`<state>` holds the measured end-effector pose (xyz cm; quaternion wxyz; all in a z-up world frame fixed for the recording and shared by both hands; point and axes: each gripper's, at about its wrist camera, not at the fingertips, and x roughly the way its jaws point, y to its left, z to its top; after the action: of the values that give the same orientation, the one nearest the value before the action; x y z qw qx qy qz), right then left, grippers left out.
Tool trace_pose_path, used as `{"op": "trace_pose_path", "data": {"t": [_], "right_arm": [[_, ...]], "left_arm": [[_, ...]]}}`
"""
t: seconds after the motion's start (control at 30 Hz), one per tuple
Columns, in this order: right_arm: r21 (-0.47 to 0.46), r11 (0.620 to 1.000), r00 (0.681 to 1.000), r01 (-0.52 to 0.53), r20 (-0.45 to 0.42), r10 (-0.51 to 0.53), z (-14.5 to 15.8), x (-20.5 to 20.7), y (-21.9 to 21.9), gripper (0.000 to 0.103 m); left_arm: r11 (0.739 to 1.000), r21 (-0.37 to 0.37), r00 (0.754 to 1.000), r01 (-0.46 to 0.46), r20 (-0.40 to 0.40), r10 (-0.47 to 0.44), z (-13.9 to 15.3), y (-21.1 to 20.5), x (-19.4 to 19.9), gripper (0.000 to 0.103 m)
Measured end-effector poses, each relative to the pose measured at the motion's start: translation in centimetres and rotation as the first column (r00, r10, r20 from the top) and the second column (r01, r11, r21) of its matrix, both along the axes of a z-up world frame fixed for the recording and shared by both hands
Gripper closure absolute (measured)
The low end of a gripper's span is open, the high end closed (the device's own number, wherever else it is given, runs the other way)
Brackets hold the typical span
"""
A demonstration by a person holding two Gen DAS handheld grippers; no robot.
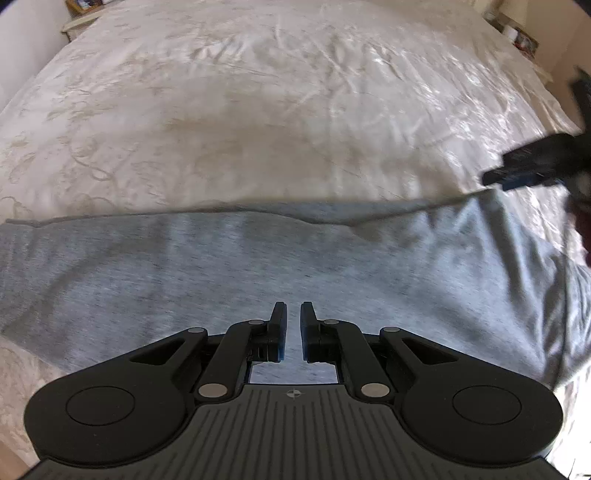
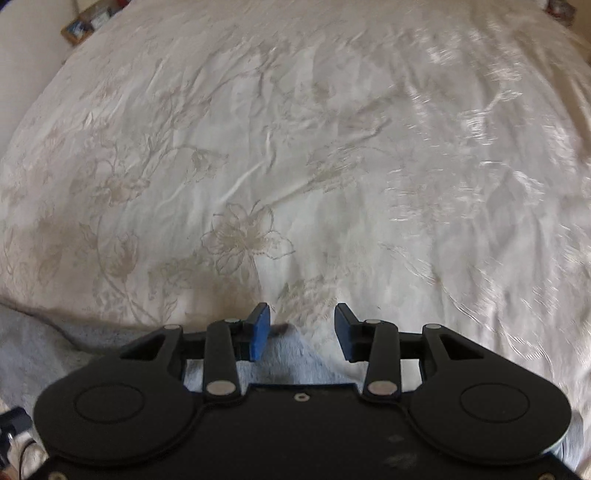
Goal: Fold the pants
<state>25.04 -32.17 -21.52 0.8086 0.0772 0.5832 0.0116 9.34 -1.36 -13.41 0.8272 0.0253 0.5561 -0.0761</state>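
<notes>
Grey sweatpants [image 1: 221, 266] lie spread across the near part of a cream floral bedspread [image 1: 258, 92], with their far edge running left to right. My left gripper [image 1: 293, 314] hovers over the middle of the pants, shut, with nothing between its fingers. My right gripper [image 1: 532, 164] shows blurred at the far right corner of the pants. In the right wrist view the right gripper [image 2: 302, 317] stands open over a pointed corner of the grey pants [image 2: 291, 354]. The fabric lies between its blue pads [image 2: 260, 332] without being pressed.
The bedspread [image 2: 295, 147] stretches far beyond the pants. Cluttered bedside furniture sits at the far left [image 1: 79, 5] and far right [image 1: 517, 33] corners. A box of small items [image 2: 85, 24] is at the bed's far left edge.
</notes>
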Motion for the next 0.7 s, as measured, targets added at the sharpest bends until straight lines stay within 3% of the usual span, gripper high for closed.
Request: {"op": "trace_pose_path", "data": {"t": [0.2, 0.47, 0.53, 0.63, 0.7], "right_arm": [[-0.043, 0.995, 0.991, -0.091, -0.107, 0.086, -1.3, 0.5, 0.8, 0.062], [-0.074, 0.989, 0.985, -0.129, -0.128, 0.119, -1.8, -0.3, 1.2, 0.063], [-0.051, 0.990, 0.983, -0.134, -0.136, 0.126, -2.0, -0.2, 1.3, 0.085], [-0.069, 0.983, 0.977, -0.171, -0.142, 0.160, -2.0, -0.4, 2.1, 0.095], [-0.121, 0.972, 0.977, -0.200, -0.100, 0.188, -0.9, -0.6, 2.5, 0.097]], "left_arm": [[0.999, 0.050, 1.000, 0.002, -0.016, -0.001, -0.7, 0.1, -0.2, 0.094], [0.998, 0.057, 0.998, -0.029, -0.046, 0.032, -2.5, 1.8, 1.5, 0.094], [0.998, 0.055, 0.998, -0.031, -0.048, 0.034, -2.6, 1.8, 1.9, 0.094], [0.999, 0.039, 0.999, -0.029, -0.036, 0.030, -2.5, 1.8, 2.5, 0.094], [1.000, 0.021, 1.000, -0.018, -0.025, 0.019, -2.5, 1.5, 2.8, 0.094]]}}
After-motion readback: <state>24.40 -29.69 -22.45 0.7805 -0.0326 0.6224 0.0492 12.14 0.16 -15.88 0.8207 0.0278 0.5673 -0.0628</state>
